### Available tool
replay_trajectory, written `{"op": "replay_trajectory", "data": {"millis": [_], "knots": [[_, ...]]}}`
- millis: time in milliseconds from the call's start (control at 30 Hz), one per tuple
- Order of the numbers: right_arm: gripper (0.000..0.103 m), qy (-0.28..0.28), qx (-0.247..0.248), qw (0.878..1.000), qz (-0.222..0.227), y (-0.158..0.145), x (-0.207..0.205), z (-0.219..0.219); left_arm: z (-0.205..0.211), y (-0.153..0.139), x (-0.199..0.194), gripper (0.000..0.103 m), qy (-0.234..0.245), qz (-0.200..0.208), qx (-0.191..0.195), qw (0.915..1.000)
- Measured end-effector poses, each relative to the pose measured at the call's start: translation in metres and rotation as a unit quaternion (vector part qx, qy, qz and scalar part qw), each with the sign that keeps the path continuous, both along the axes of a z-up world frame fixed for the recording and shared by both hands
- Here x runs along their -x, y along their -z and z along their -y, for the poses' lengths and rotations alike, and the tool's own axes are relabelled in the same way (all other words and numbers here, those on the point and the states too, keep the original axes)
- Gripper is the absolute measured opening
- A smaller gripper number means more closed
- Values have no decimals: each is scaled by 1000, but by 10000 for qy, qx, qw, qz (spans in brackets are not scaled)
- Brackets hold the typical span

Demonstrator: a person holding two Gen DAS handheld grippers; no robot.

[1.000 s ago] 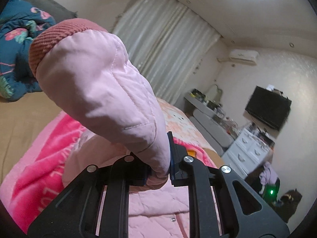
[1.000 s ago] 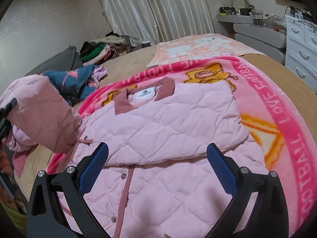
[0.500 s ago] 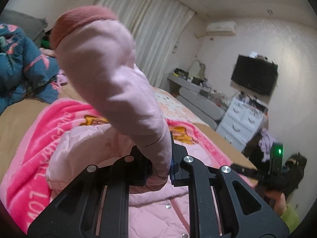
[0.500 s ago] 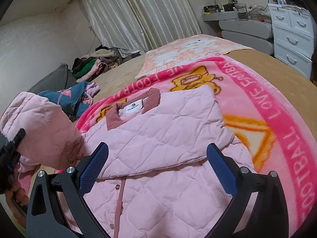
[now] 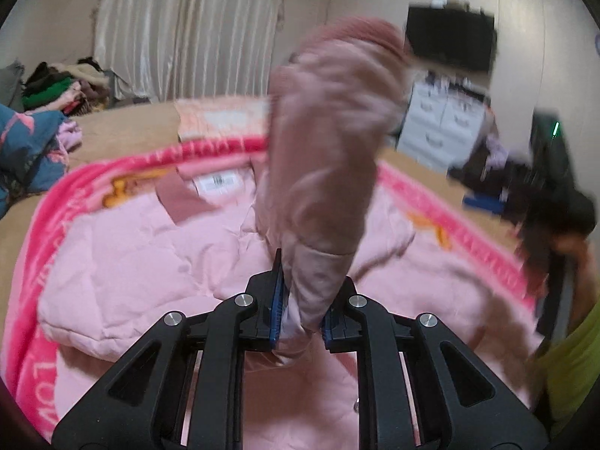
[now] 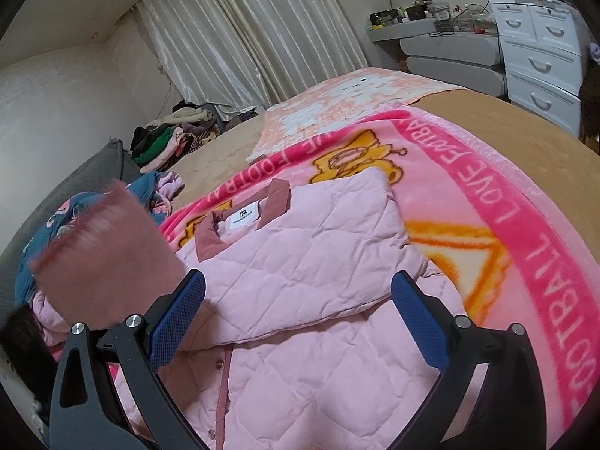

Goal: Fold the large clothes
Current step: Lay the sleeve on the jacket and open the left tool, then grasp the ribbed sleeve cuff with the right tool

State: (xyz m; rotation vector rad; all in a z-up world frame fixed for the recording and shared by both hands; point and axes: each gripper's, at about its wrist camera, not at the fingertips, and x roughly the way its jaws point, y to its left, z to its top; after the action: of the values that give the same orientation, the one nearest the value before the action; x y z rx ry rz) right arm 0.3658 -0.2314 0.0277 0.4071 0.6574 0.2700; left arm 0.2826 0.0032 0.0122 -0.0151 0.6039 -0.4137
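Observation:
A pink quilted jacket lies on a pink blanket on the bed, with one side folded across its body. My left gripper is shut on the jacket's sleeve, which stands up in front of the camera with its dusty-rose cuff on top, blurred. The same sleeve shows at the left of the right wrist view, over the jacket's left edge. My right gripper is open and empty, hovering above the jacket's middle. The collar and white label lie beyond it.
A blue flowered garment lies at the bed's left side by a grey pillow. A pile of clothes sits by the curtain. White drawers and a grey desk stand at the right. The tan bed sheet shows beyond the blanket.
My left gripper has swung the sleeve from the left side in over the jacket's body, and the view turned towards the collar. My right gripper stayed open and shifted slightly.

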Motion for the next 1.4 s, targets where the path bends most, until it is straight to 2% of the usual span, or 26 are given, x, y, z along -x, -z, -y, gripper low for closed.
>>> {"op": "replay_trajectory", "data": {"millis": [200, 267, 367, 400, 433, 500, 600, 667, 700, 733, 767, 867, 967, 1133, 1267, 1400], "knots": [[99, 126, -173, 9998, -14, -1, 0, 13, 26, 31, 2, 13, 166, -224, -756, 9967], [99, 111, -200, 9997, -36, -1, 0, 14, 36, 40, 5, 16, 237, -208, -1099, 9934], [99, 76, -208, 9997, -86, 1, -1, 14, 45, 48, 7, 21, 315, -231, -1404, 9893], [99, 35, -214, 9997, -123, 2, -1, 12, 48, 47, 9, 28, 368, -246, -1484, 9879], [99, -5, -215, 9997, -148, 3, -1, 11, 51, 47, 10, 48, 455, -268, -1524, 9869], [99, -101, -195, 9996, -203, 5, -2, 5, 56, 48, 16, 72, 607, -334, -1604, 9846], [99, -206, -142, 9993, -275, 8, -3, 0, 69, 51, 24, 73, 776, -368, -1984, 9764], [99, -302, -165, 9987, -371, 12, -4, -4, 74, 50, 29, 78, 927, -416, -2072, 9730], [99, -353, -183, 9983, -424, 14, -4, -5, 74, 46, 33, 81, 1022, -495, -2031, 9726], [99, -378, -185, 9981, -456, 16, -4, -5, 73, 43, 34, 88, 1103, -544, -1938, 9733], [99, -399, -177, 9978, -493, 17, -4, -6, 71, 35, 37, 93, 1276, -632, -1709, 9749], [99, -447, -196, 9969, -615, 23, -5, -8, 63, 13, 46, 94, 1421, -547, -1319, 9795], [99, -610, -262, 9941, -863, 34, -6, -15, 42, -10, 43, 94, 1041, -258, -1184, 9872], [99, -966, -134, 9882, -1184, 52, -5, -39, -7, -20, 17, 94, 131, -336, -1012, 9942], [99, -1214, -28, 9833, -1356, 65, 0, -60, -48, -24, -3, 94, -523, -459, -789, 9945], [99, -1338, 45, 9788, -1547, 81, 3, -79, -88, -28, -15, 94, -1063, -548, -380, 9921]]}}
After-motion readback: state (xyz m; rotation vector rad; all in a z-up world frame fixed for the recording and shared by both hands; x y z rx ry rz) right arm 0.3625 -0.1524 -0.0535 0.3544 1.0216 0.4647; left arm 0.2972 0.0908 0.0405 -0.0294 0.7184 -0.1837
